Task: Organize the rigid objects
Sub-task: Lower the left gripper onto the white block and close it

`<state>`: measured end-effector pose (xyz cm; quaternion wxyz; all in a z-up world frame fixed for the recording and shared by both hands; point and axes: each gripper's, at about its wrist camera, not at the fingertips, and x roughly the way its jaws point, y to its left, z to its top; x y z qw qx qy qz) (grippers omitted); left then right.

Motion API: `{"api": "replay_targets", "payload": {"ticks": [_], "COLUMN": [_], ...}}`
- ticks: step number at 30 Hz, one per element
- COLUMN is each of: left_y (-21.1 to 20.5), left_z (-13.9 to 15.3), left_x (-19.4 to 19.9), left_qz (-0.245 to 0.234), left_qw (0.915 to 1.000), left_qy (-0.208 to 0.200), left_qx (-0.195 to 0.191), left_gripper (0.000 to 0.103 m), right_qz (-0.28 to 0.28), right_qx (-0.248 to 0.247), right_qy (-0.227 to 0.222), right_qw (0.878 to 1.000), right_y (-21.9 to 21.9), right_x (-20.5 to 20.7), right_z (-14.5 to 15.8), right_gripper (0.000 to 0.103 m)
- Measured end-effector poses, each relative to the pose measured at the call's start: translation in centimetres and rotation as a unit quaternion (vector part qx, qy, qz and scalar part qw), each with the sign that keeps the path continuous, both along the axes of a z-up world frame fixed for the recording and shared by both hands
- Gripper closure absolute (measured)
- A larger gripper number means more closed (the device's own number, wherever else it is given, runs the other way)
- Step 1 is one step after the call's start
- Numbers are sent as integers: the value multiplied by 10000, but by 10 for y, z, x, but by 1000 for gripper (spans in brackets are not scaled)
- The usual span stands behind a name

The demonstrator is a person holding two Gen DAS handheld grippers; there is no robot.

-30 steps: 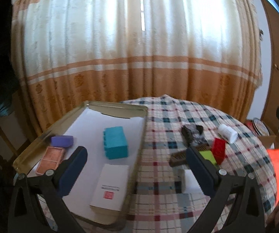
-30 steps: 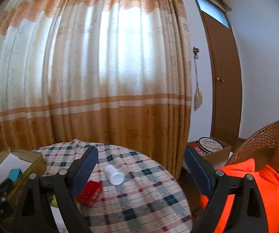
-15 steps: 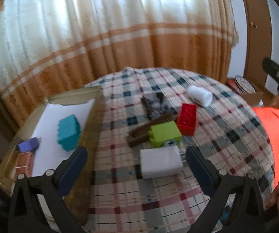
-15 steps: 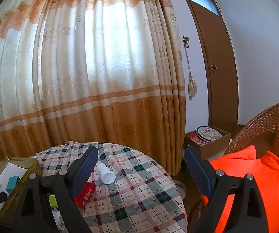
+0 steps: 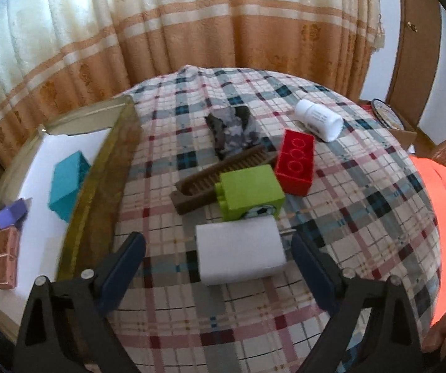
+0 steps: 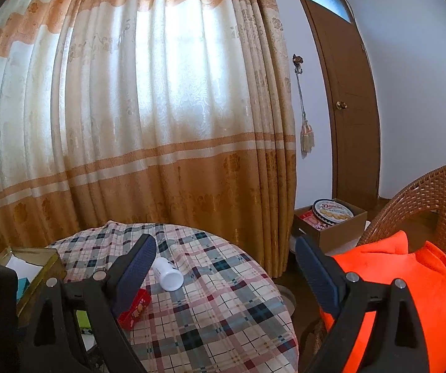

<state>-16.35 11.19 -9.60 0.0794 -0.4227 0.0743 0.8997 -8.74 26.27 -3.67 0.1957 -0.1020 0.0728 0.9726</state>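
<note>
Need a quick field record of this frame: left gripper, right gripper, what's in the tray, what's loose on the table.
left gripper: jaws closing around white block, pads not yet touching
right gripper: open, nothing between jaws
tray: teal block, purple block, pink box
loose on table: green brick, red brick, comb, white bottle, dark grey item

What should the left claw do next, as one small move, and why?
Probably lower a little more around the white rectangular block, then finish closing. This block lies on the checked tablecloth between the left claw fingers, which are closing but not yet touching it. It is the nearest loose thing outside the gold metal tray, where the teal block already lies.
</note>
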Motion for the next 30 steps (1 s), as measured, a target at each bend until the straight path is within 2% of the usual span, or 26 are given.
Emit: {"api": "replay_targets", "payload": {"ticks": [2, 4, 5, 14, 16, 18, 30], "left_y": [-4, -8, -7, -7, -6, -6, -19], "left_z": [-6, -12, -12, -12, -11, -8, -1], "left_x": [-5, -9, -8, -9, -7, -3, -2], "left_qz": [-17, 41, 61, 82, 89, 21, 124], "left_qw": [9992, 9978, 9983, 9984, 9984, 9986, 9971], "left_qy": [-265, -522, -477, -459, -428, -356, -245], "left_qx": [298, 395, 325, 334, 354, 388, 703], "left_gripper": [7, 10, 13, 15, 23, 39, 39], "right_qz": [1, 2, 3, -8, -12, -12, 3], "right_qx": [16, 24, 13, 9, 4, 5, 22], "right_qy": [-12, -23, -30, -59, -58, -61, -176], "right_qw": [10000, 10000, 10000, 10000, 10000, 10000, 9998], "right_y": [0, 0, 0, -1, -1, -1, -1], "right_x": [-1, -1, -2, -2, -2, -2, -6], "right_z": [0, 0, 0, 0, 0, 0, -1], "right_gripper": [10, 10, 10, 10, 10, 10, 10]}}
